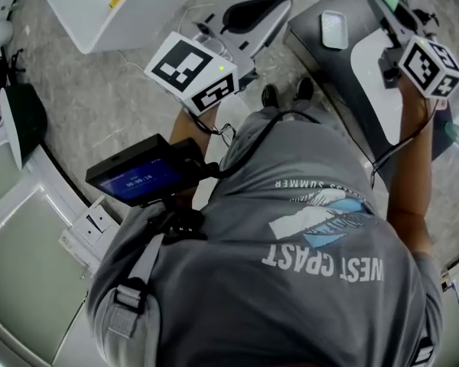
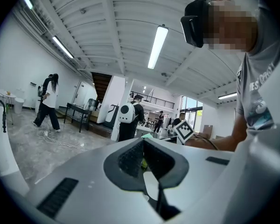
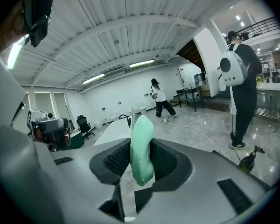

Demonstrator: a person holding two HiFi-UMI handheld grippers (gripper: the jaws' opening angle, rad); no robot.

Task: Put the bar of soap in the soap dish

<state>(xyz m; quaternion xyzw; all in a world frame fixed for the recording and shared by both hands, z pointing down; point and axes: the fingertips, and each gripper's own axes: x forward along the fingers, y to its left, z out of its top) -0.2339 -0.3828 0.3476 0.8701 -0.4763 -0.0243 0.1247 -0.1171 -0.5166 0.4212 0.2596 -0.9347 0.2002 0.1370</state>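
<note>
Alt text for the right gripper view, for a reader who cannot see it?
The right gripper is shut on a pale green bar of soap, held on edge between its dark pads. Behind lies a large white hall with a person wearing a white backpack at right.

In the left gripper view, a white ribbed ceiling [image 2: 107,27] carries a strip light [image 2: 157,45] at 12 o'clock. Grey floor [image 2: 32,148] lies at 8, a dark table [image 2: 79,113] at 9, windows [image 2: 190,105] at 3.
</note>
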